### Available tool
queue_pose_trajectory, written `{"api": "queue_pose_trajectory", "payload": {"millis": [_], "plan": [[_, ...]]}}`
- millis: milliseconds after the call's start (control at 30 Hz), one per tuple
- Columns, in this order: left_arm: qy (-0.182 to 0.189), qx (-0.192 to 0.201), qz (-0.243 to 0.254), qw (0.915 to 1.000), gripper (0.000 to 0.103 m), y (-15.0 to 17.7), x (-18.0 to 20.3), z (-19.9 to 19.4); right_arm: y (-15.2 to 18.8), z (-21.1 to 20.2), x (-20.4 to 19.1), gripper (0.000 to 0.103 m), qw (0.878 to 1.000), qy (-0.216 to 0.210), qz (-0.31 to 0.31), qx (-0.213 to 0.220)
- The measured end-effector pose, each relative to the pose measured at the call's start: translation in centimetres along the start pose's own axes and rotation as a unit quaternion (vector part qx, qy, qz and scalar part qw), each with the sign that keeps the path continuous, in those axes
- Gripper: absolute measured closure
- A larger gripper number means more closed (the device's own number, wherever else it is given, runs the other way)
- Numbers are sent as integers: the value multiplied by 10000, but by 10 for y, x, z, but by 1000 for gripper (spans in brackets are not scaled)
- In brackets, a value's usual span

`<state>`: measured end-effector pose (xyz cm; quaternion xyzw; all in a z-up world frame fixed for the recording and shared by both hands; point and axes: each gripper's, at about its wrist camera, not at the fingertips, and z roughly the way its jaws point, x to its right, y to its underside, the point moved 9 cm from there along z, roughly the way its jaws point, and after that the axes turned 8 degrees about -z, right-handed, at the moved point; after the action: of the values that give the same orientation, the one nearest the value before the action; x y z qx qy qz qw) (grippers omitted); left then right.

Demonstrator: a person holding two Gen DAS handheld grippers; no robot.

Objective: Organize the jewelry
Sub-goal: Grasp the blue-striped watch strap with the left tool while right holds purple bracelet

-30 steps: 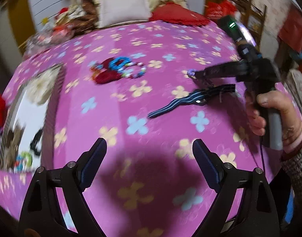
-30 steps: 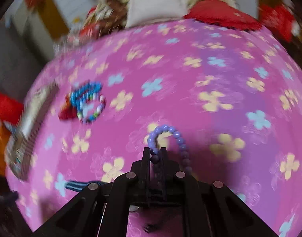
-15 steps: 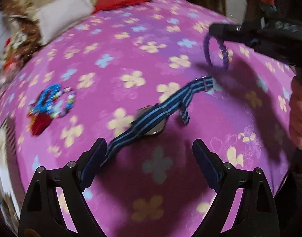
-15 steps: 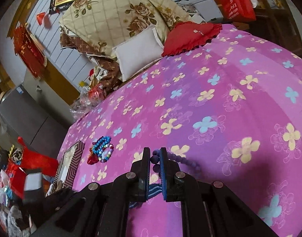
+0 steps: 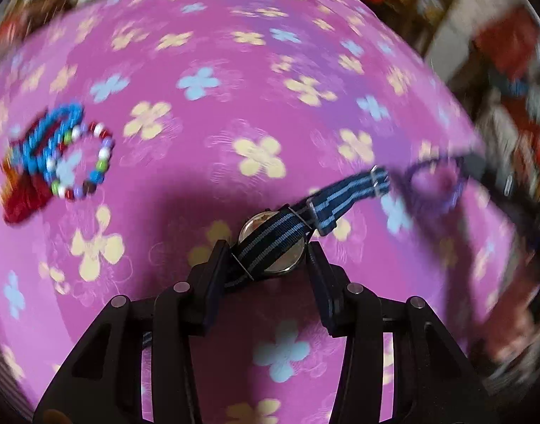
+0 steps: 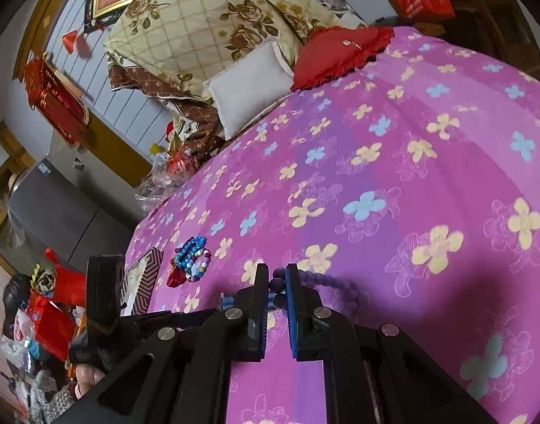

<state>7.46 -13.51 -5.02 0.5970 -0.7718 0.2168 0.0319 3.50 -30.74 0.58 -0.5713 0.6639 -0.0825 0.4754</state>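
Observation:
A watch (image 5: 270, 243) with a blue-and-black striped strap lies on the pink flowered bedspread (image 5: 234, 88). My left gripper (image 5: 268, 251) is straight over it and its jaws are closing. The left pad meets the strap and the right pad meets the case edge. My right gripper (image 6: 277, 282) is shut on a purple bead bracelet (image 6: 326, 279), whose loop hangs past the fingers. In the left wrist view that bracelet (image 5: 432, 183) shows blurred at the right, by the strap's end. A pile of blue and mixed-colour bead bracelets (image 5: 64, 155) lies to the left.
A zigzag-patterned tray (image 6: 142, 279) sits at the bed's left edge beside the bracelet pile (image 6: 193, 258). A white pillow (image 6: 248, 84) and a red cushion (image 6: 340, 53) lie at the head of the bed. A hand (image 6: 89, 374) holds the left gripper's handle.
My left gripper has come down over the watch and its jaws have narrowed from wide to the watch's sides. The right gripper has carried the purple bracelet up off the bedspread.

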Motion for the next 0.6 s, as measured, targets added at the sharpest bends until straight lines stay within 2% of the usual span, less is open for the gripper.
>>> {"api": "queue_pose_trajectory", "payload": {"millis": [133,333,467,600], "plan": [[522,38,-1056,9930,59,-11,-33,-9,3,4,4,95,9999,56,49,-75],[780,93,-1817,9802,59,-34,-67,-17,10,16,8,95,9995,36,177,-277],[870,111,-2015,9756,59,-55,-74,-16,13,22,17,95,9989,189,252,-345],[748,172,-1935,9781,59,-61,-74,-16,15,26,28,95,9980,375,300,-413]]}}
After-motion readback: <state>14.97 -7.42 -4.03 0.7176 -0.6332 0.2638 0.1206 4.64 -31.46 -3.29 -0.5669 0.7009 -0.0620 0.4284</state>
